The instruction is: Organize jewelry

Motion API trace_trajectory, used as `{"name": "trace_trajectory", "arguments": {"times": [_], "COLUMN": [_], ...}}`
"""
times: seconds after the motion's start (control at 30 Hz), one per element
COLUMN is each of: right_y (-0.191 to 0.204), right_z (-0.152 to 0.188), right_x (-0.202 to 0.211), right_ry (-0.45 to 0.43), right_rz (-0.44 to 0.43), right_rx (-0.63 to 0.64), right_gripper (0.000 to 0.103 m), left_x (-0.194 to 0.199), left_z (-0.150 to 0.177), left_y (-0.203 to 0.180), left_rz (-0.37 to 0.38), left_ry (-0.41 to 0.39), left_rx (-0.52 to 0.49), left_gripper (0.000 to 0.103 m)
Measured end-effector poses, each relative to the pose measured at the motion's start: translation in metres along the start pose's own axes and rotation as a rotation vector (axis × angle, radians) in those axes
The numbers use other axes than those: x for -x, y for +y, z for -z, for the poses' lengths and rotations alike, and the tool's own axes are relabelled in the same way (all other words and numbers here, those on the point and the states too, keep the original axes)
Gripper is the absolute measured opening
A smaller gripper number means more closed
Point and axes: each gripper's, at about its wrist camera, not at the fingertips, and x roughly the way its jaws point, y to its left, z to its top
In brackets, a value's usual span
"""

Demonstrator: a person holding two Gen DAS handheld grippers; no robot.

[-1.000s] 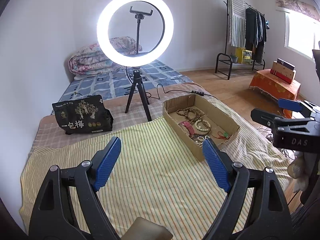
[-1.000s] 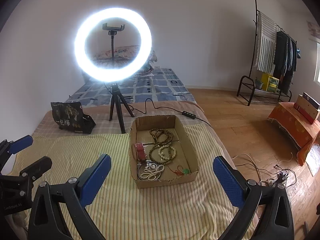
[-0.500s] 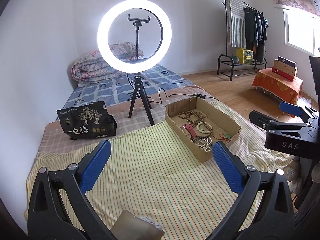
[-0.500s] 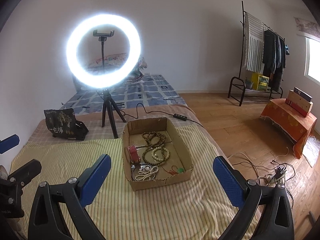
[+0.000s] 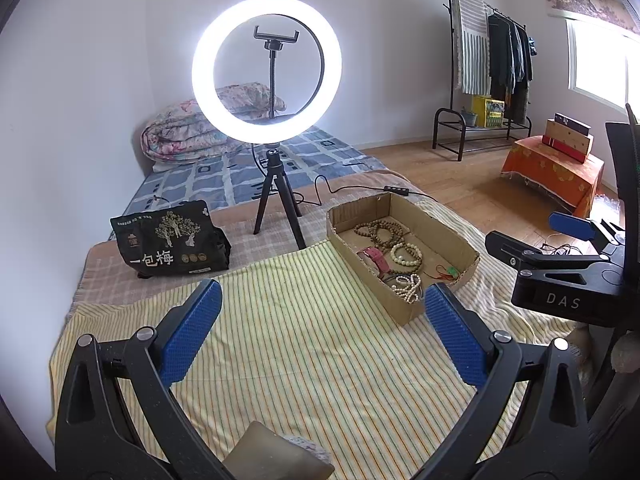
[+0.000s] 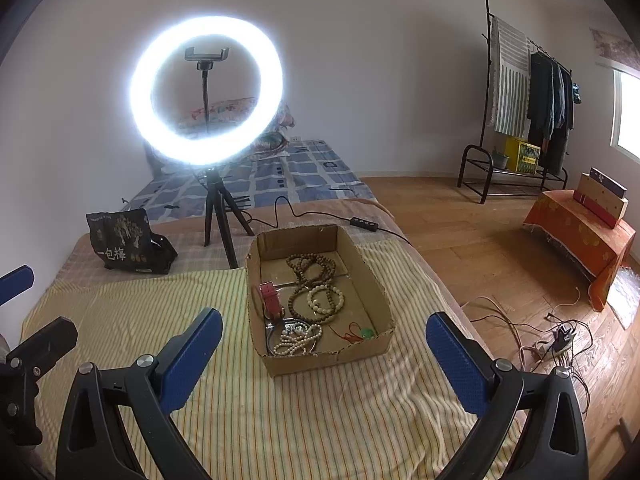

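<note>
A shallow cardboard box (image 6: 370, 276) (image 5: 436, 224) lies on the striped cloth. In it are brown bead strands (image 6: 310, 266), a cream bead bracelet (image 6: 326, 298), a white bead string (image 6: 298, 338), a red watch strap (image 6: 270, 296) and a red cord with a green charm (image 6: 362, 334). My right gripper (image 6: 324, 350) is open and empty, above the cloth just in front of the box. My left gripper (image 5: 322, 320) is open and empty, to the left of the box. The right gripper also shows in the left wrist view (image 5: 560, 248).
A lit ring light (image 6: 206, 90) on a black tripod (image 6: 218, 216) stands behind the box, its cable (image 6: 320, 216) running right. A black snack bag (image 5: 170, 240) lies at the back left. The bed edge drops to a wooden floor with loose cables (image 6: 540, 332).
Both grippers have pulled back and risen a little, so the box looks smaller and further off. The left gripper's jaws have opened wider. Nothing in the box has moved.
</note>
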Motion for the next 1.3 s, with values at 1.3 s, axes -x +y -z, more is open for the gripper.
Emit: {"name": "trace_trajectory", "arguments": {"times": [1.3], "right_y": [-0.0015], "right_z": [0.0014], "right_x": [-0.0063], "right_ry": [0.03], "right_rz": [-0.002], "right_rx": [-0.01], "right_gripper": [0.103], "left_x": [-0.002], "left_z": [0.0007], "left_y": [-0.0033], "left_rz": [0.008], "left_ry": [0.008], "left_rx": [-0.007], "left_gripper": [0.103]}}
